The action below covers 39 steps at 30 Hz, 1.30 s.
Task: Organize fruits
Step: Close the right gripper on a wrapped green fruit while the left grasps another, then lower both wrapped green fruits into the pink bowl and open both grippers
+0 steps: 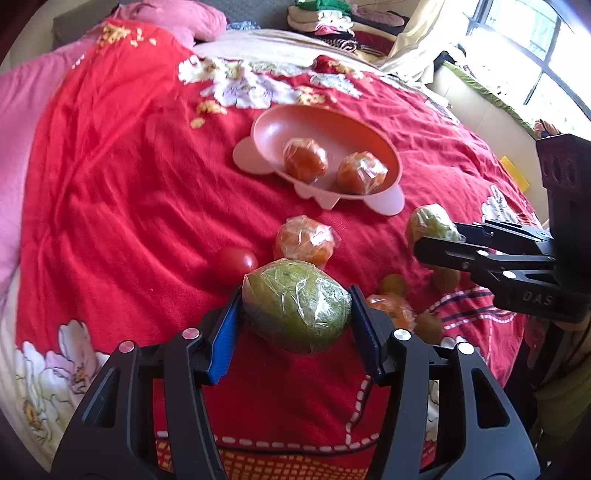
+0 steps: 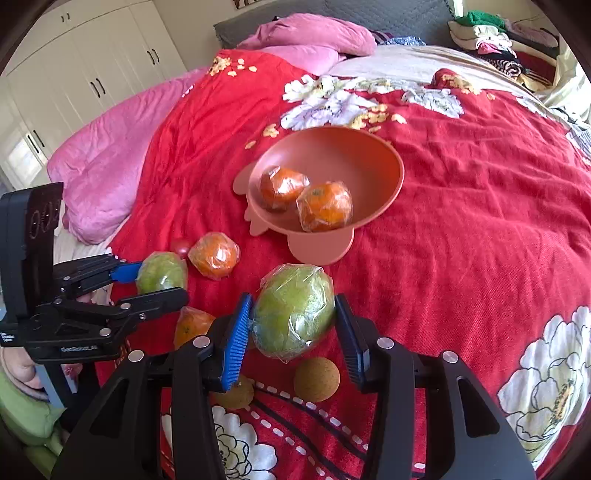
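Observation:
A pink bowl (image 1: 266, 129) (image 2: 376, 155) on the red bedspread holds two wrapped oranges (image 1: 306, 159) (image 2: 325, 206). My left gripper (image 1: 295, 317) is shut on a wrapped green fruit (image 1: 295, 310); it also shows in the right wrist view (image 2: 160, 273). My right gripper (image 2: 293, 325) is shut on another wrapped green fruit (image 2: 293, 314), which the left wrist view shows at the right (image 1: 428, 225). A wrapped orange (image 1: 304, 242) (image 2: 214, 254), a red tomato (image 1: 236, 264), another wrapped orange (image 2: 192, 326) and small brown fruits (image 2: 317, 378) lie loose on the bed.
Pink pillows (image 2: 314, 35) and a pink quilt (image 2: 107, 147) lie at the far and left sides. Folded clothes (image 1: 332, 22) are stacked at the back right. White wardrobes (image 2: 81, 66) stand to the left, a window (image 1: 535, 48) to the right.

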{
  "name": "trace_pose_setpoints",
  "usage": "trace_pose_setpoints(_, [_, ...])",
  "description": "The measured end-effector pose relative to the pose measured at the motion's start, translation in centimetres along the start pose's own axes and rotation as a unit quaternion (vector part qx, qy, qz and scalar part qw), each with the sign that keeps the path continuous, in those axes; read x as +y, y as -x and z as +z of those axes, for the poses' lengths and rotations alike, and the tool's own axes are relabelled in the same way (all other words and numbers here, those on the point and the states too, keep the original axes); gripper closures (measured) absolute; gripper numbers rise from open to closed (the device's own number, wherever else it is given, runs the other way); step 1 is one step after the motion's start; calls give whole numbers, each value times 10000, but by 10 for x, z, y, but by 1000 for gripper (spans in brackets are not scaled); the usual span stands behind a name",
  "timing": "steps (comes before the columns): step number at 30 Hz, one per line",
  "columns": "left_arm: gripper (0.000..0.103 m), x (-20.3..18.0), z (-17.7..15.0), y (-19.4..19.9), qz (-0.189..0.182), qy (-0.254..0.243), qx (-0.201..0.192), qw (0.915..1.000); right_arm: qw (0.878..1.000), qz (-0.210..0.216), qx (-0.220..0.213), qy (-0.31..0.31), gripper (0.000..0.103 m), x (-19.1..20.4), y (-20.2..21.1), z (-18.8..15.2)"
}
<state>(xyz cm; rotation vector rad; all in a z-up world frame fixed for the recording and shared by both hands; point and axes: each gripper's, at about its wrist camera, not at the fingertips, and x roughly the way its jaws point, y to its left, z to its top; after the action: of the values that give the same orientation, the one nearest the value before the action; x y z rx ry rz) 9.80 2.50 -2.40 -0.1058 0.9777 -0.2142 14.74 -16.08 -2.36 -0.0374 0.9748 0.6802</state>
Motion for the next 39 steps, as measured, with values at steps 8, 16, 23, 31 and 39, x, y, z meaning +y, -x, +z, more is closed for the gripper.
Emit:
trace_pose_setpoints(8, [56, -2, 11, 22, -63, 4, -220, 9997, 9998, -17, -179, -20, 60, -3, 14, 6])
trace_pose_setpoints(16, [56, -2, 28, 30, -20, -20, -368, 9993, 9994, -65, -333, -31, 60, -7, 26, 14])
trace_pose_setpoints(23, [56, -3, 45, 25, 25, -94, -389, 9992, 9990, -97, -430, -8, 60, -10, 31, 24])
trace_pose_setpoints(31, [56, -4, 64, 17, -9, -169, -361, 9992, 9986, -144, -506, -8, 60, -15, 30, 36])
trace_pose_setpoints(39, [56, -3, 86, 4, 23, -262, -345, 9991, 9985, -176, -512, -28, 60, -20, 23, 47])
